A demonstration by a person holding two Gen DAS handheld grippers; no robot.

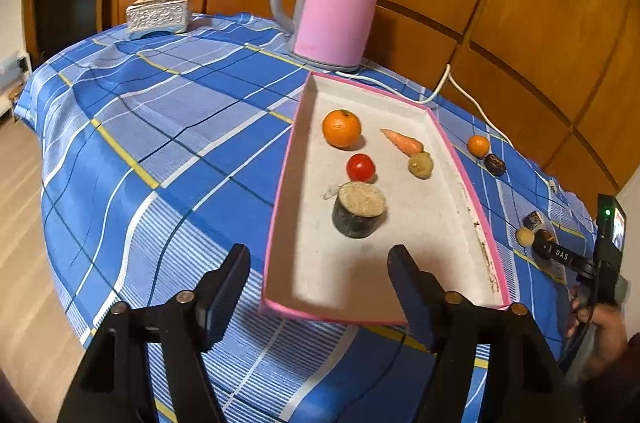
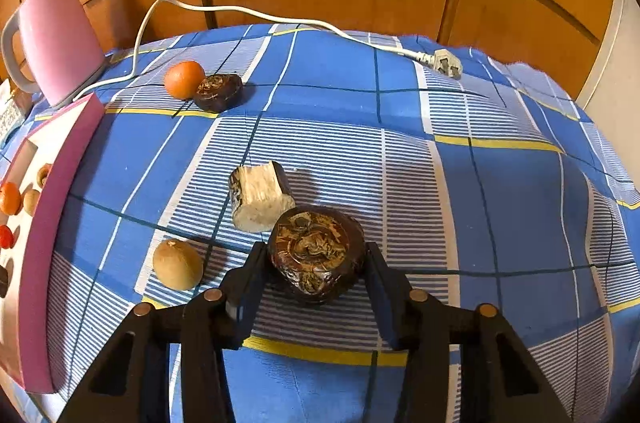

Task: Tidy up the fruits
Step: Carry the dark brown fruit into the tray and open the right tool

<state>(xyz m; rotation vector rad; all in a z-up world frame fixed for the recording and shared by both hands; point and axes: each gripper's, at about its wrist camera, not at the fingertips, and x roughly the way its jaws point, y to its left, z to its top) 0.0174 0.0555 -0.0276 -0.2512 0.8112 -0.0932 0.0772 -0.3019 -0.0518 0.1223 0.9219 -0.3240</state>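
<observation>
A pink-rimmed white tray (image 1: 448, 223) holds an orange (image 1: 341, 128), a tomato (image 1: 360, 167), a carrot (image 1: 401, 141), a yellowish round fruit (image 1: 420, 164) and a dark cut stump-like piece (image 1: 359, 209). My left gripper (image 1: 318, 279) is open and empty above the tray's near end. My right gripper (image 2: 316, 273) is shut on a dark brown fruit (image 2: 316, 259) just above the cloth. Beside it lie a pale cut chunk (image 2: 260, 197) and a tan round fruit (image 2: 177, 265). Farther off lie a small orange (image 2: 184, 79) and another dark fruit (image 2: 219, 92).
A pink kettle (image 1: 332, 11) stands behind the tray; its white cord (image 2: 280, 17) and plug (image 2: 446, 63) lie across the back of the blue checked cloth (image 1: 160, 143). A tissue box (image 1: 158, 13) sits at the far left corner. A wooden panel wall is behind.
</observation>
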